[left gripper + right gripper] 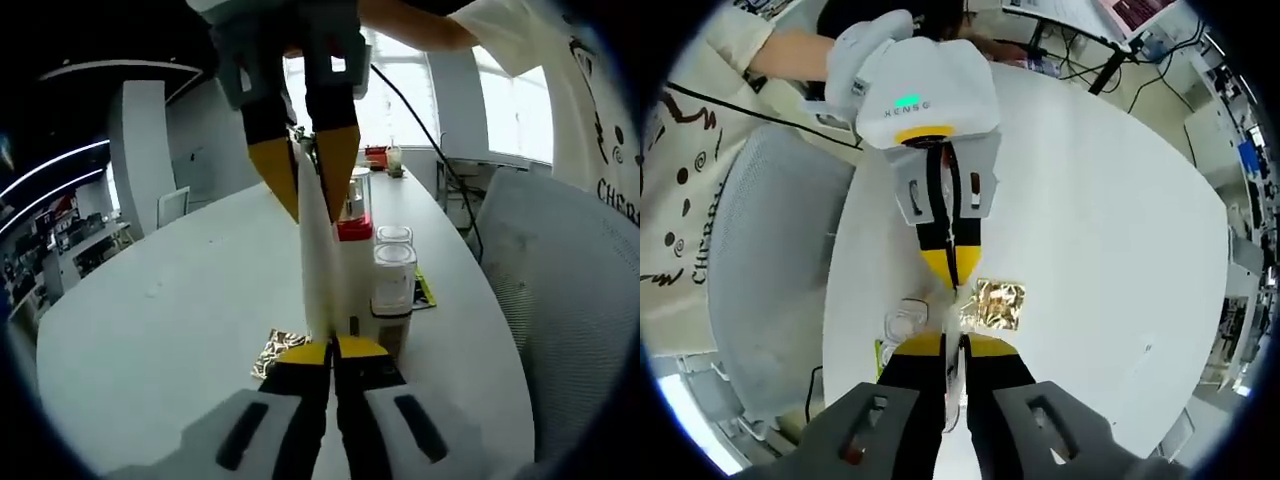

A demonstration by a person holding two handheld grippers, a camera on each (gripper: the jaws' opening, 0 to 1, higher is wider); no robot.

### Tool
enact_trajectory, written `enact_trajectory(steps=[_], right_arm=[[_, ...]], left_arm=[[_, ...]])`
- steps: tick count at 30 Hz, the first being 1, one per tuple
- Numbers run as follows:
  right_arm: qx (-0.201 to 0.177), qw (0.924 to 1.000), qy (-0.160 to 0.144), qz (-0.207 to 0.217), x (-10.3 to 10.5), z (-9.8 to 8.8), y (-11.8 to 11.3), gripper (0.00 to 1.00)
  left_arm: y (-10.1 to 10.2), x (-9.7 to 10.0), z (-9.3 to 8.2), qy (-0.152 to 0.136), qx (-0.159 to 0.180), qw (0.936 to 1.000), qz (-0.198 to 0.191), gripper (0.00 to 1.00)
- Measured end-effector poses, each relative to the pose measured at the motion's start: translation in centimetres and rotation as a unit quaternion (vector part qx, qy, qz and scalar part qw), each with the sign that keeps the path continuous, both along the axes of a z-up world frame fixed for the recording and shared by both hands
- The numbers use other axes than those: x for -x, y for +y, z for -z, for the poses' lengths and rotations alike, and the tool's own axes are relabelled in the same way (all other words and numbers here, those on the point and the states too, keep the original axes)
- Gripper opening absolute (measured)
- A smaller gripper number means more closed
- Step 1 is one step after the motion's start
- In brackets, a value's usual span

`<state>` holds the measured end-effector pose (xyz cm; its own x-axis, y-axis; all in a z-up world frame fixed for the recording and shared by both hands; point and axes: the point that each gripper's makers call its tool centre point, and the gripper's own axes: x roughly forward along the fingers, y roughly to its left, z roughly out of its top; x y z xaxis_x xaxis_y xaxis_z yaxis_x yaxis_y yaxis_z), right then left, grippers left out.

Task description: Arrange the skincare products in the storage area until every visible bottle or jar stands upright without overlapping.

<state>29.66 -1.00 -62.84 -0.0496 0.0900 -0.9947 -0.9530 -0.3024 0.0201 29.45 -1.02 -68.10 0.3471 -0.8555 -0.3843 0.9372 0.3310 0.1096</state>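
Observation:
A tall white tube (320,270) stands on end above the white table (180,300), held at both ends. My left gripper (332,348) is shut on its lower end. My right gripper (310,200) comes down from the top of the left gripper view and is shut on the upper end. In the right gripper view the white tube (951,318) appears end-on between my right gripper (952,346) and the left gripper (952,275). Just behind the tube stand two clear jars with white lids (393,278) and a red-capped container (353,228).
A gold foil packet (275,350) (997,305) lies flat on the table beside the tube. A grey mesh chair (560,290) (770,250) stands at the table edge near the jars. A person's sleeve and printed shirt (690,150) are close by. More small items (385,158) sit at the far end.

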Motion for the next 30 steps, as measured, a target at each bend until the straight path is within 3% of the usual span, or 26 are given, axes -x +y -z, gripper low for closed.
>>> enact_trajectory(steps=[12, 17, 24, 30], right_arm=[[0.011, 0.9987, 0.017, 0.046, 0.0, 0.2, -0.4, 0.06], [0.004, 0.9953, 0.030, 0.092, -0.4, 0.2, -0.2, 0.06], [-0.001, 0.9976, 0.024, 0.065, -0.2, 0.2, -0.1, 0.07], [-0.001, 0.9956, 0.028, 0.089, -0.2, 0.1, 0.0, 0.07]], left_arm=[[-0.2, 0.0, -0.4, 0.005, 0.001, 1.0000, -0.003, 0.00], [0.0, 0.0, -1.0, 0.006, 0.006, 1.0000, -0.005, 0.00], [0.0, 0.2, -1.2, 0.005, 0.003, 1.0000, -0.003, 0.00], [0.0, 0.3, -1.4, 0.006, 0.003, 1.0000, -0.006, 0.00]])
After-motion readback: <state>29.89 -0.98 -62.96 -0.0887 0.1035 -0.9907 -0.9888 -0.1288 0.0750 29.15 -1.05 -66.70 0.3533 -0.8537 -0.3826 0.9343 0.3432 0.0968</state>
